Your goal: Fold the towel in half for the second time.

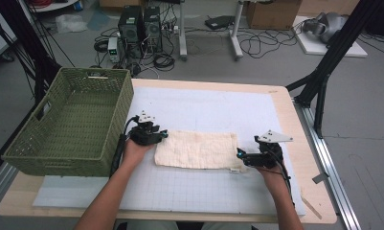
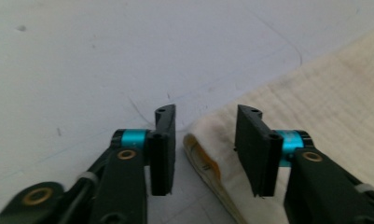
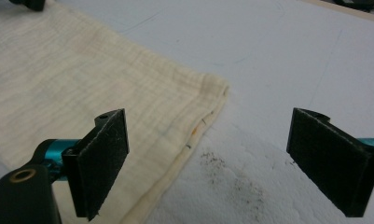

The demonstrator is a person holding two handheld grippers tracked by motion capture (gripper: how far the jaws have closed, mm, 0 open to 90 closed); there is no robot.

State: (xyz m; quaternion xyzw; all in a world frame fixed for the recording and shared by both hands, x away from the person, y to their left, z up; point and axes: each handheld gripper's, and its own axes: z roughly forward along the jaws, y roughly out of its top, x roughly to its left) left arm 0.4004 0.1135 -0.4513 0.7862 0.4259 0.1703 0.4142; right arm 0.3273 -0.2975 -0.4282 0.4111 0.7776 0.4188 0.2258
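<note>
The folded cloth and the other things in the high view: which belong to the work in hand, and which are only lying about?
In the work:
- folded cream cloth
- left gripper, jaws around the cloth's corner
- right gripper, jaws wide at the far edge

Lying about:
- green woven basket
- computer towers on the floor
- cardboard box

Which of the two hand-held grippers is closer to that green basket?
Left. The left gripper sits at the folded cloth's left end, just beside the green basket; the right gripper is at the cloth's far right corner.
</note>
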